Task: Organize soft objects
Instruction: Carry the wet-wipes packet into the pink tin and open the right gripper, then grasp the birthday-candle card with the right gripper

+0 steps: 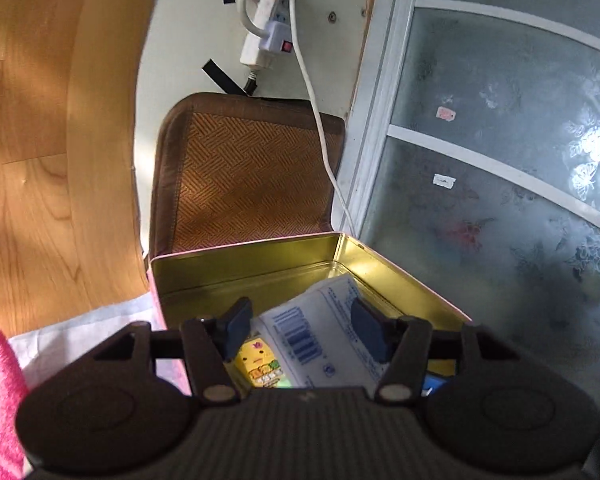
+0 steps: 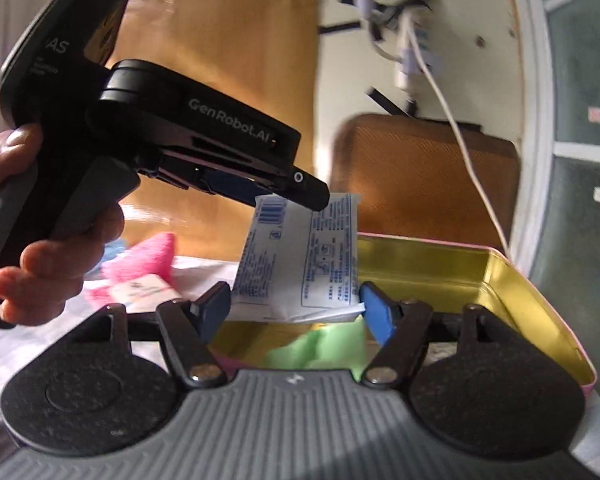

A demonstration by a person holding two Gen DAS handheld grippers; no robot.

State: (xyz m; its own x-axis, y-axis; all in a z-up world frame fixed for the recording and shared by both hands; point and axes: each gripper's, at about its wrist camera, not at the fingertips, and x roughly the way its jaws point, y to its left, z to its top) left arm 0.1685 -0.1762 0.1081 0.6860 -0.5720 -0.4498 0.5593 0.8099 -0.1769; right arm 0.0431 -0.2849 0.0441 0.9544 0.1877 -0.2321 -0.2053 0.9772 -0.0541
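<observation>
Blue-padded and spread wide, the right gripper point(image 2: 294, 312) holds nothing, its fingers standing either side of the lower edge of a white tissue pack point(image 2: 300, 256) without clearly touching it. That pack hangs from the left gripper point(image 2: 284, 190), which pinches its top edge above the open gold-lined tin point(image 2: 500, 280); a green cloth point(image 2: 320, 350) and a yellow packet point(image 1: 260, 364) already lie inside. Lowering the pack flat onto them before letting go looks best, so it doesn't catch the rim.
</observation>
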